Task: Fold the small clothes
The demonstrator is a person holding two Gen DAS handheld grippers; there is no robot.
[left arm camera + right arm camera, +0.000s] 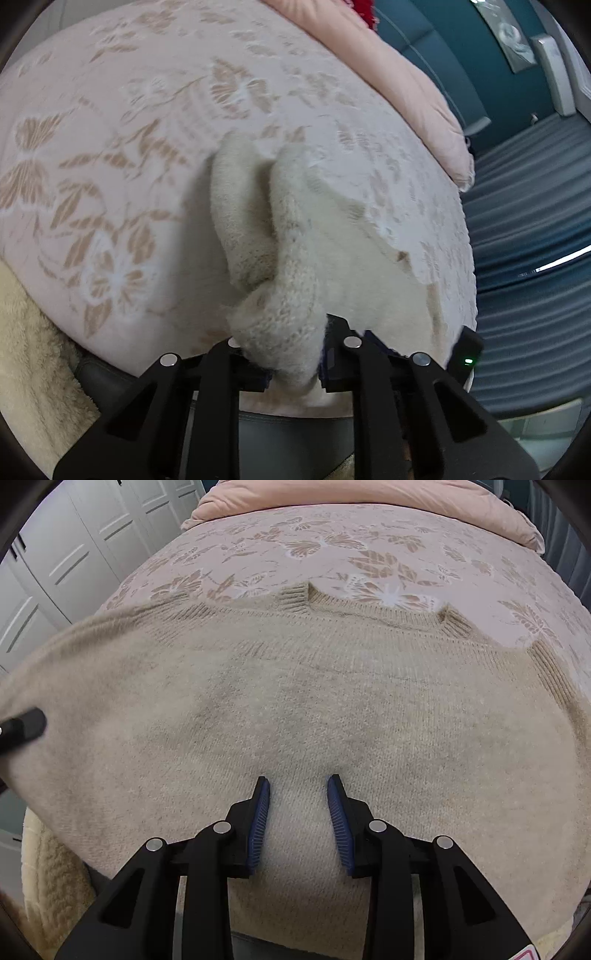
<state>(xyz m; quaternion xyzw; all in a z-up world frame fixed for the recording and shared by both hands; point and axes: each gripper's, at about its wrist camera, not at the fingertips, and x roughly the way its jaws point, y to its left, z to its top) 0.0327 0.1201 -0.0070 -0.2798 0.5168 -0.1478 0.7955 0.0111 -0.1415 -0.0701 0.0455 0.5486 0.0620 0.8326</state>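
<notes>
A beige knitted sweater [295,701] lies spread on the bed, neckline at the far side. My right gripper [298,786] is open, its blue pads resting on the sweater's lower middle with the knit between them. My left gripper [293,354] is shut on a bunched edge of the sweater [280,258] and holds it lifted off the bedcover. The left gripper's tip also shows at the left edge of the right wrist view [22,727], at the sweater's raised left side.
The bed has a pink bedcover [129,129] with a butterfly and flower pattern. A pink pillow [351,494] lies at the far end. A cream fleece blanket [33,369] hangs at the near left. White wardrobe doors [74,554] stand to the left, blue striped flooring [535,240] to the right.
</notes>
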